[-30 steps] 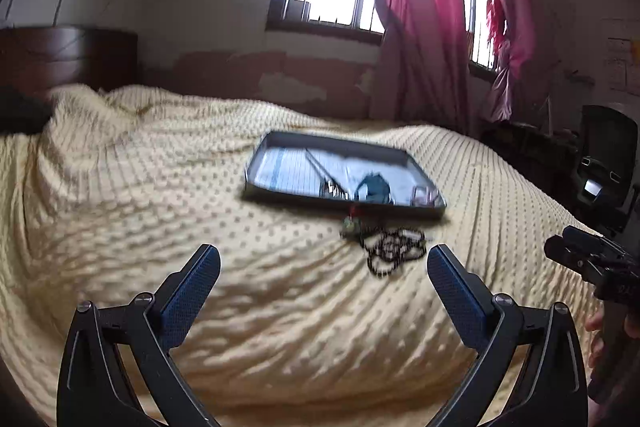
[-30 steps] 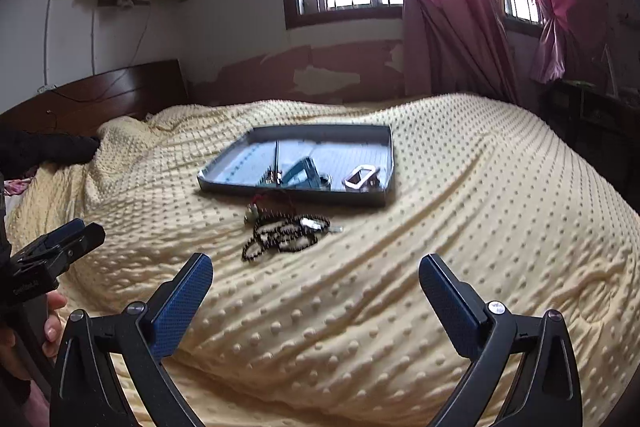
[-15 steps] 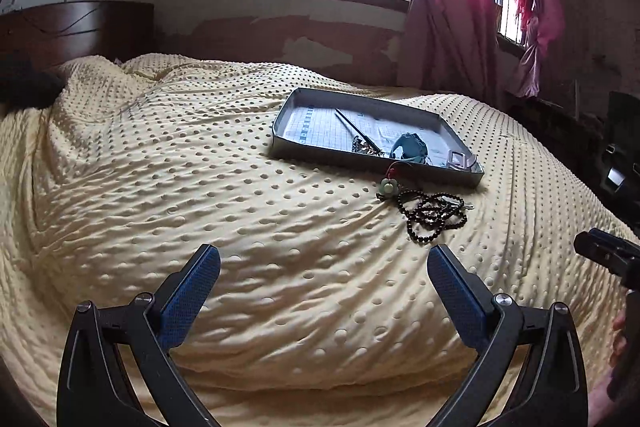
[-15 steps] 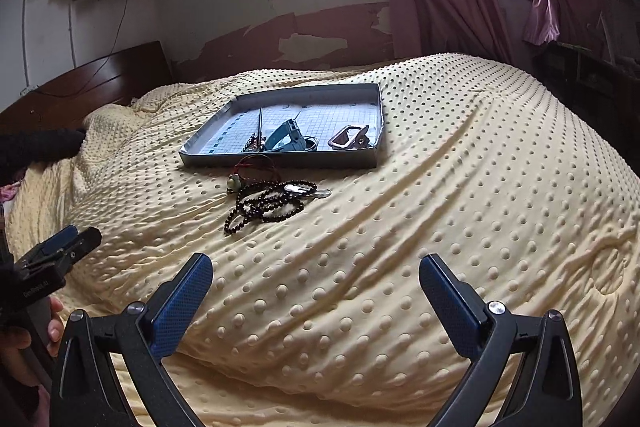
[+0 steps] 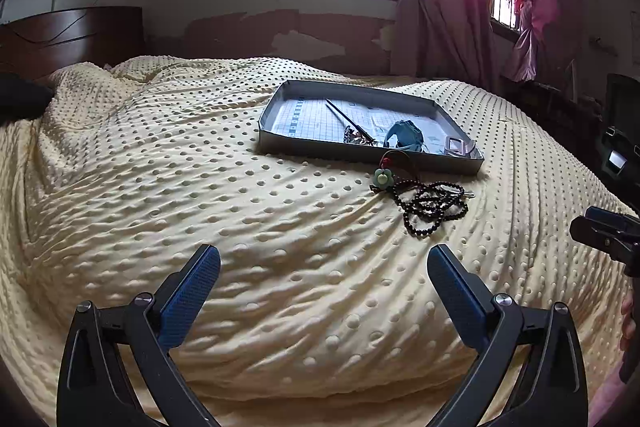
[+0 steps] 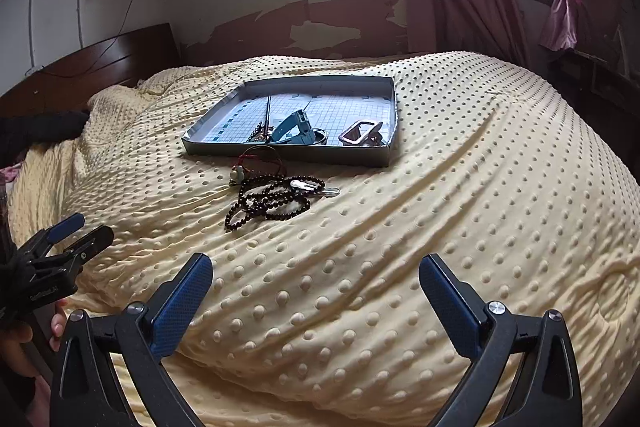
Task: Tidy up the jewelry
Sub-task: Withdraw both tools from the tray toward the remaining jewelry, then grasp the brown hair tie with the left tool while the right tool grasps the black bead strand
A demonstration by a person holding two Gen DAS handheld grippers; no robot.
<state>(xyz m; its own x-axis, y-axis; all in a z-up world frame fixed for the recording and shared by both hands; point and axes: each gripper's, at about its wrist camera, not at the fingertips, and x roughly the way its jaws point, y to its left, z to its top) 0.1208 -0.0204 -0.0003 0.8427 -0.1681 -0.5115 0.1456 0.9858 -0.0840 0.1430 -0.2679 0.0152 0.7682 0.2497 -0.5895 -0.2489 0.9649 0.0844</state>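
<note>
I'm holding my right gripper (image 6: 316, 287) and left gripper (image 5: 324, 279) spread wide and empty, eyeing the tangled dark bead necklace (image 6: 272, 201) sprawling crosswise straight ahead, nearer my right, lying just before the shallow grey tray (image 6: 288, 151).

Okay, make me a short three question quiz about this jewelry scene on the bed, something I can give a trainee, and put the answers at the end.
1. True or false: the dark bead necklace lies inside the grey tray.
2. Multiple choice: the green flower pendant is A) in the tray, B) on the yellow blanket just in front of the tray, C) held by a gripper.
3. Fill in: the left gripper and right gripper are both ____ and hold nothing.

Key
1. False: it lies on the blanket in front of the tray.
2. B.
3. Open.
</note>
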